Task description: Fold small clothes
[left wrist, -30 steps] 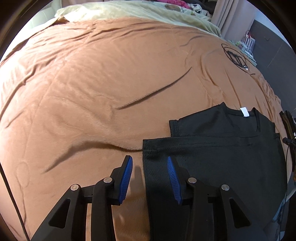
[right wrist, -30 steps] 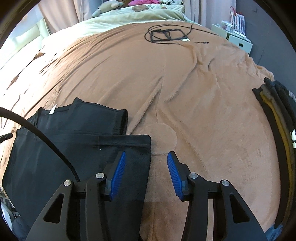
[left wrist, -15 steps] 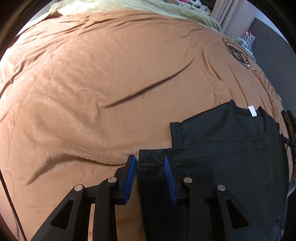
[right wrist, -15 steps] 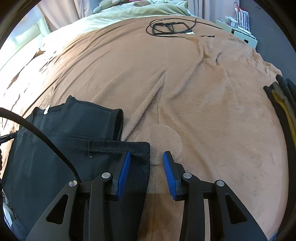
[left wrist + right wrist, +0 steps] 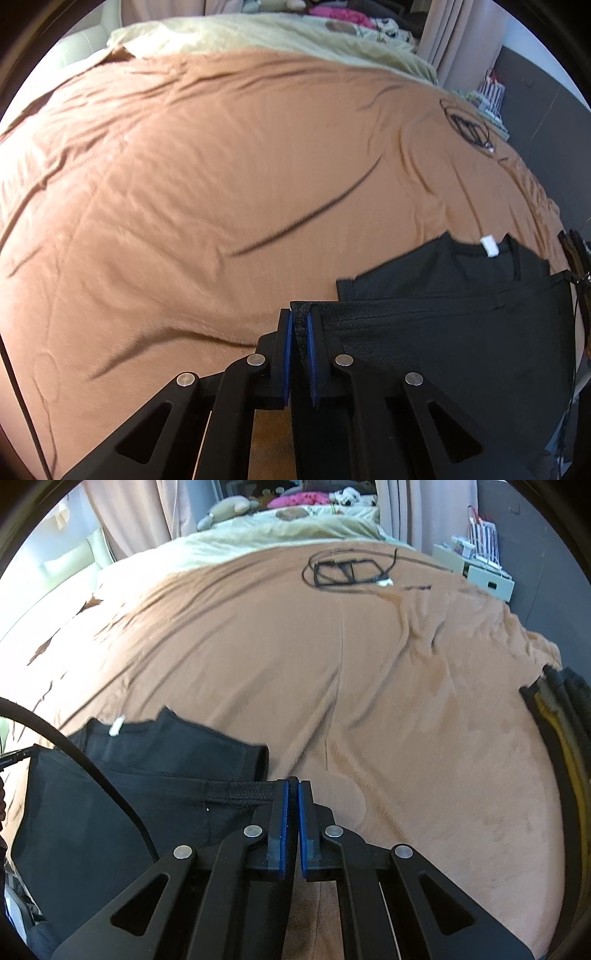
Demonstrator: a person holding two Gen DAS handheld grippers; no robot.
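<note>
Both claws have just been closing and are now clamping the near hem of the black shirt (image 5: 443, 339): the left claw (image 5: 300, 325) is gripping its left corner, the right claw (image 5: 292, 794) is pinching the right corner. The shirt is lying on the brown blanket (image 5: 184, 203) covering the bed, collar and white tag (image 5: 489, 246) pointing away. Off to the right, a stack of folded clothes (image 5: 561, 716) is sitting at the blanket's edge. Farther back, a coiled black cable (image 5: 351, 570) is resting on the blanket.
</note>
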